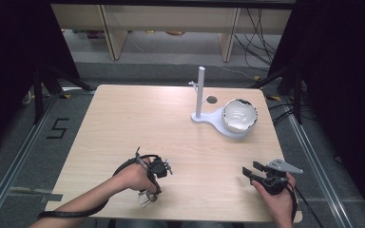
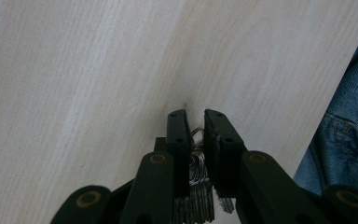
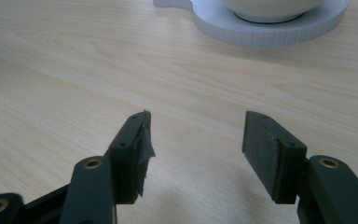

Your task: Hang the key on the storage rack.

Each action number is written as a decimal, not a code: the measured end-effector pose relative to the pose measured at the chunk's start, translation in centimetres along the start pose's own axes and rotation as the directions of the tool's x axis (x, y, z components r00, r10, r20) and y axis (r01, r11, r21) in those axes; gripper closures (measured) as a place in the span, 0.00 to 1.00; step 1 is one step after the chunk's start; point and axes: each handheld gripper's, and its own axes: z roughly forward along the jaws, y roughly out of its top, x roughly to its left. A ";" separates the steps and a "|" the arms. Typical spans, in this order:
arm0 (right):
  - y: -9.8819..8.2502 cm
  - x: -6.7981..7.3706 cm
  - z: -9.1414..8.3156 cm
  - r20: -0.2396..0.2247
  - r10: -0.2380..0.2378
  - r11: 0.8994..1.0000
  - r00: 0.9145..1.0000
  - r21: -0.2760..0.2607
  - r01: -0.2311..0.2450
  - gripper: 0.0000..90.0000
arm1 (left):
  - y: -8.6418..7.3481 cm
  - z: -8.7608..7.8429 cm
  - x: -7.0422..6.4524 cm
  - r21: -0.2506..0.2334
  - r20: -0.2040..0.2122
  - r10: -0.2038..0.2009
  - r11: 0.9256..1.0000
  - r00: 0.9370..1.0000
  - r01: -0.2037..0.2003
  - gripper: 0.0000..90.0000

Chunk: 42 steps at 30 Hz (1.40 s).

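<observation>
Left tongs (image 2: 196, 122) pinching metal whisk (image 2: 197, 179) above table (image 2: 74, 84)

Bowl (image 1: 240, 115) on stand (image 1: 208, 117), table's (image 1: 123, 123) far right.

This looks like a lab or recording studio rather than a home. A bare pale wood tabletop (image 1: 138, 128) stands on grey carpet between black curtains (image 1: 14, 52), with metal floor rails (image 1: 19, 156), a taped numeral "5" (image 1: 58, 128), tripod legs (image 1: 47, 80) and loose cables (image 1: 261, 33) under plain desks behind.
</observation>
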 end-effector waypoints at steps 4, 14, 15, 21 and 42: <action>0.0 0.0 0.0 0.001 -0.008 1.000 1.000 -0.001 0.008 0.48 | 0.0 0.2 0.0 0.004 0.000 0.009 1.000 1.000 -0.009 0.89; 0.0 -0.4 0.2 0.014 -0.058 0.998 0.998 -0.009 0.058 0.48 | 0.0 0.1 0.1 -0.020 0.006 0.009 1.000 1.000 -0.009 0.84; 0.0 -0.2 0.2 0.009 -0.026 1.000 1.000 -0.002 0.026 0.48 | 0.1 0.1 0.1 -0.014 0.003 0.010 1.000 1.000 -0.010 0.83; 0.1 -0.4 0.2 -0.001 -0.047 0.999 0.999 -0.005 0.047 0.48 | 0.3 0.4 -0.2 0.007 0.012 0.016 1.000 1.000 -0.016 0.77; 0.1 -0.4 0.2 0.001 -0.060 0.998 0.998 -0.003 0.060 0.48 | -0.2 0.3 -0.1 0.030 0.008 -0.011 0.999 1.000 0.011 0.83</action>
